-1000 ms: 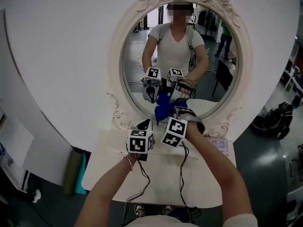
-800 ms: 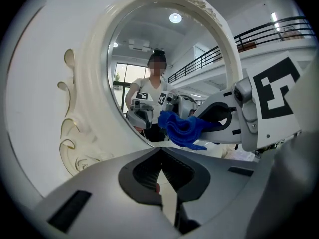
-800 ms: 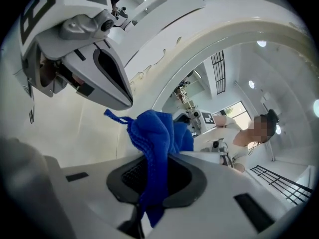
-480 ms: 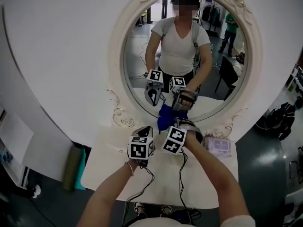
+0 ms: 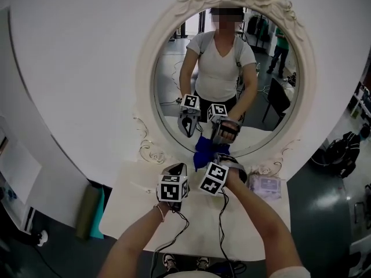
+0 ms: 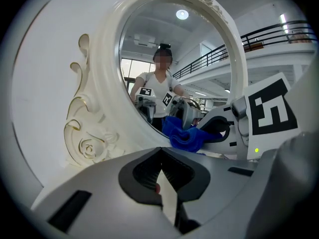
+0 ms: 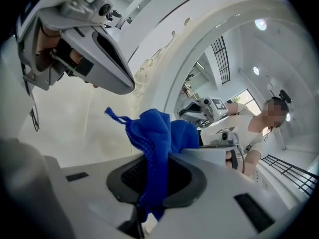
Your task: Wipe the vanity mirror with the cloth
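An oval vanity mirror (image 5: 232, 68) in an ornate white frame (image 5: 145, 80) stands upright on a white table (image 5: 136, 213). My right gripper (image 5: 217, 157) is shut on a blue cloth (image 5: 204, 150), which is bunched against the bottom of the glass, just above the lower rim. The cloth (image 7: 154, 131) hangs out of the shut jaws in the right gripper view. My left gripper (image 5: 177, 168) sits shut and empty just left of the right one, near the frame's lower scrollwork (image 6: 87, 143). In the left gripper view, the cloth (image 6: 185, 136) and the right gripper (image 6: 222, 128) appear at the right.
A pack of wipes (image 5: 265, 184) lies on the table's right side. A dark cylinder (image 5: 87, 210) and a teal item (image 5: 100, 212) sit at the table's left edge. Cables hang down from both grippers. A black bag (image 5: 342, 149) rests on the floor at right.
The head view shifted slightly. The right gripper and cloth have stayed at the mirror's lower edge, sinking a little in the picture. The left gripper keeps its place beside it.
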Demonstrator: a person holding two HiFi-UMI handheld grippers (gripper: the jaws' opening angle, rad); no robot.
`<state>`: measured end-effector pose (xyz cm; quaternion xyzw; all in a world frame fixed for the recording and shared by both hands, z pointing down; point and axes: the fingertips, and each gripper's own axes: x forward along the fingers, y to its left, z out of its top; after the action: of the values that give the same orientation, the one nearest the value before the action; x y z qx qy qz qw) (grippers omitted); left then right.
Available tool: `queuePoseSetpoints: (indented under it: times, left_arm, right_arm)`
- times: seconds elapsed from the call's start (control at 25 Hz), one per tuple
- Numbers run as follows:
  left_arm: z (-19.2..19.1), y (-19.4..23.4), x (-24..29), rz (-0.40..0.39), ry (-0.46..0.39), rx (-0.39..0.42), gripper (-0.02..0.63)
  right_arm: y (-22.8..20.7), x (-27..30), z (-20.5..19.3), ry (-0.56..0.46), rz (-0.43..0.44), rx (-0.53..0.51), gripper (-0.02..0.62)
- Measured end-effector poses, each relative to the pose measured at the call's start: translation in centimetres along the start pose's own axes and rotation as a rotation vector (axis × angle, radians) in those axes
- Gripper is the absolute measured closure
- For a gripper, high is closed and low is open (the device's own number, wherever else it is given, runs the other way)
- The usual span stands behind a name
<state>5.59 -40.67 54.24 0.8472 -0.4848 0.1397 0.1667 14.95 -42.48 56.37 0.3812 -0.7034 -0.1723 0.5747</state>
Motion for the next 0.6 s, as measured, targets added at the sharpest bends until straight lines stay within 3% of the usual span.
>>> queuePoseSetpoints:
  times: [0.28,0.6]
  left_arm:
    - [4.9,-1.6,-1.0,-0.008,-0.083,0.021,0.601]
    - [16.3,-6.1,-3.1,-0.074,-0.256,0.091,0.601]
  right_arm:
    - [-3.5,-4.7,0.2,-0.024,-0.046,0.015,0.529]
    - [-13.9,-15.6,1.1,-0.048,-0.248,-0.033,0.529]
